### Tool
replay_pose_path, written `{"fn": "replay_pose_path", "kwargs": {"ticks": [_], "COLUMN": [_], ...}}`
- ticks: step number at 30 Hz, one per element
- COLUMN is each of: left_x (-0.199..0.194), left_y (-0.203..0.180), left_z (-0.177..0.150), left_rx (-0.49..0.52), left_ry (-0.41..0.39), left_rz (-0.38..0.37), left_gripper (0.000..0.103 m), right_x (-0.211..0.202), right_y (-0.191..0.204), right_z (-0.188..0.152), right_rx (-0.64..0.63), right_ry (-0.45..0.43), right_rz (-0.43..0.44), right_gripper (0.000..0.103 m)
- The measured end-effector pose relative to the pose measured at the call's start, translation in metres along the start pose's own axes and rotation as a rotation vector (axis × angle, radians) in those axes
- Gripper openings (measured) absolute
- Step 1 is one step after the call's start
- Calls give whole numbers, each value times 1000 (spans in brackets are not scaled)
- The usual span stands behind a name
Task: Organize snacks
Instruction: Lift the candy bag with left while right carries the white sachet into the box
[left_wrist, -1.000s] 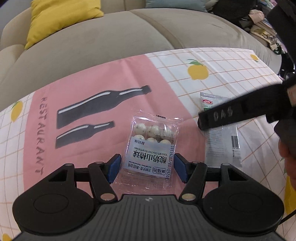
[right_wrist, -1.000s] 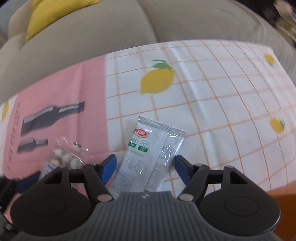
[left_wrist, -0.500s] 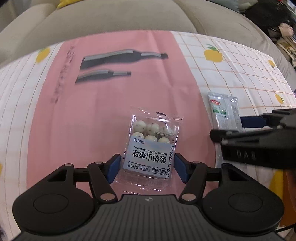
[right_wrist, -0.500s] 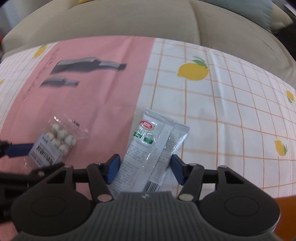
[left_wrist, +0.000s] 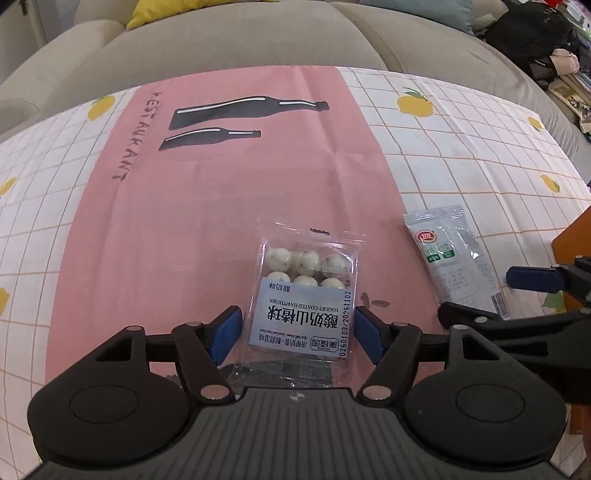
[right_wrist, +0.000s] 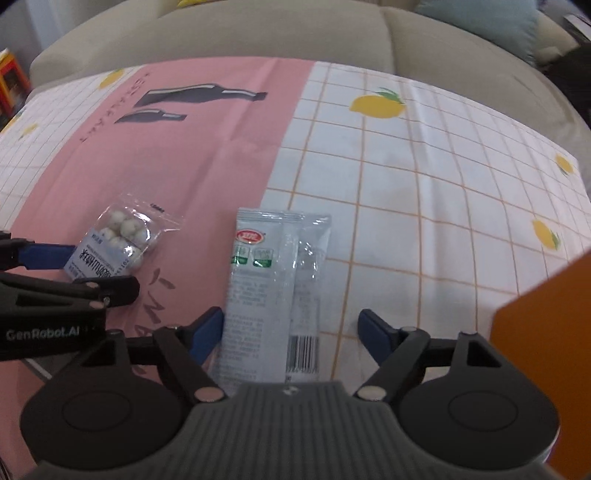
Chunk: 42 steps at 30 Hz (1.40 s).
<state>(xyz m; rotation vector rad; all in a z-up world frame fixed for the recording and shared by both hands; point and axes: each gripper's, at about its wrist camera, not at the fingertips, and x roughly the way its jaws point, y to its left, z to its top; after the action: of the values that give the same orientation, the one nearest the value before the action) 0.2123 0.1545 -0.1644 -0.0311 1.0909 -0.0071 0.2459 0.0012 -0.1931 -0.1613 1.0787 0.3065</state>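
Observation:
A clear pack of white yogurt hawthorn balls (left_wrist: 303, 295) lies on the pink part of the tablecloth (left_wrist: 184, 221), between the blue pads of my left gripper (left_wrist: 297, 332). Its jaws are opening, with a small gap showing at the left pad. A silver snack packet (right_wrist: 269, 288) with a red logo lies on the white checked part, inside my right gripper (right_wrist: 290, 332). Those jaws are opening too: the left pad sits at the packet's edge and the right pad stands well off it. Both packs also show in the other view: the packet (left_wrist: 450, 262) and the ball pack (right_wrist: 110, 251).
An orange box edge (right_wrist: 546, 332) rises at the right, close to my right gripper. A beige sofa (left_wrist: 258, 44) with a yellow cushion (left_wrist: 155, 11) runs behind the table. The right gripper's fingers (left_wrist: 532, 279) reach in beside the left one.
Both grippers have swung across the cloth towards its near side, each with its pack between the jaws. The right jaws now stand visibly wider, and the left ones slightly wider.

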Motion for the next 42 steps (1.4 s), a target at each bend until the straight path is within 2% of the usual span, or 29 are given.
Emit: {"fn": "replay_pose_path", "kwargs": {"ticks": [1,5,11,15,21,27,34,42], "left_x": [0,-1,-7,-17,-45,-83,-123,-154], "left_y": [-1,-4,-3,1,7,4,-21,-70], "left_z": [0,-4,-11,-23,-37,-39,-33,-23], "left_rx": [5,16,-56,-125,-225,-295,-276,-185], "left_ry": [-3,-24,-49,-57,-73,-110,-144,-154], "left_rz": [0,11,6,-26,-70,-148,-218,-312], "left_gripper": [80,71,68,67,67,67,67,67], "right_x": [-3,-11,-14,-27,-59,-104,-157,-211], "right_y": [2,11,17,22,16,11,-11,-62], "right_z": [-3,-11,-16,-21,-25,-30,-41,-60], "right_rx": [4,-13,-18,-47,-8,19,51,106], "right_ry": [-9,-41,-67,-88,-117,-169,-232,-268], "right_rz": [-7,-4,-24,-21,4,49,72,67], "right_gripper": [73,52,47,47,46,46,46,45]}}
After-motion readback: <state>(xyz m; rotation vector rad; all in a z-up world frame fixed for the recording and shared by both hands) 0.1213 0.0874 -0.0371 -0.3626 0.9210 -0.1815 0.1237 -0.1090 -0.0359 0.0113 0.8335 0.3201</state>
